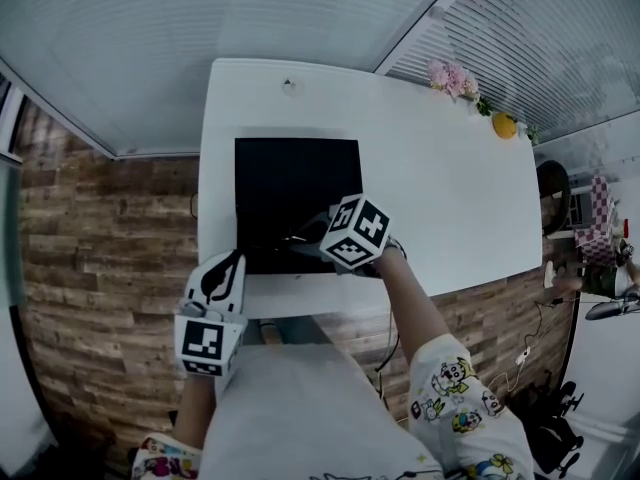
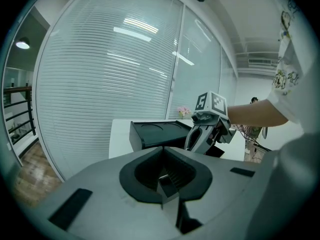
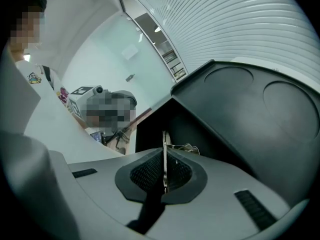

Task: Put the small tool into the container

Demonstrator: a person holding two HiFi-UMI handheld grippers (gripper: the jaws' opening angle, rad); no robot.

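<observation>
1. Small tool [image 3: 164, 140] is a thin metal strip, seen edge-on in the right gripper [image 3: 163, 170], whose jaws are clamped tight on it with the tip poking out past the pads
2. Black container [image 1: 296, 183] sits on the white table [image 1: 450, 188]; the tool is at its near right corner, facing the dark side wall, and not inside yet
3. Whether the tip touches that wall, I cannot tell
4. Left gripper [image 2: 162, 181] hangs by the table's near edge, jaws together on nothing, apart from the container
5. Step in hand, as I read it: the carry, with the grasp made and the drop not yet done
6. Next move calls for rising over the container's edge, centring above one of the round hollows in its top, then parting the jaws
7. Watch that thin strip: it could catch the rim or cling to a pad on release
</observation>
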